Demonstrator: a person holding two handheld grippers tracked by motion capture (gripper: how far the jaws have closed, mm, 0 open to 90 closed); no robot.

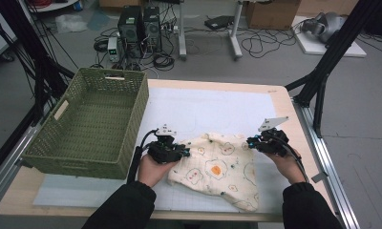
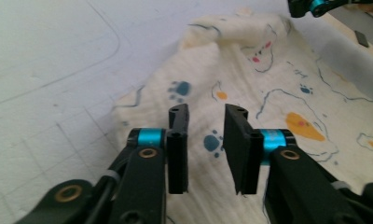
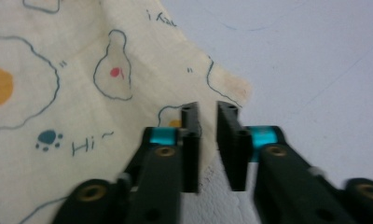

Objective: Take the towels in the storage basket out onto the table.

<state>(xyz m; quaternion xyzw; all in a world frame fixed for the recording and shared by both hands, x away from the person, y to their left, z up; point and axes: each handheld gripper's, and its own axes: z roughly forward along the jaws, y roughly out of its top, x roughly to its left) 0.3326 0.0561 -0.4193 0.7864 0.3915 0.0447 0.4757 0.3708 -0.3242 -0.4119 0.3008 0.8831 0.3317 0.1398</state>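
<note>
A printed cloth [image 1: 220,168] lies rumpled on the tabletop's white mat [image 1: 203,112], right of a green basket [image 1: 91,121]. The left claw [image 2: 205,140] and right claw [image 3: 208,123] hover over its opposite edges, each slightly open, gripping nothing.

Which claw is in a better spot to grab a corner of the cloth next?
Probably the right claw. Its open jaws sit right at a corner of the cloth. The left claw is open too, but it hovers over the cloth's flat part, away from an edge.
</note>
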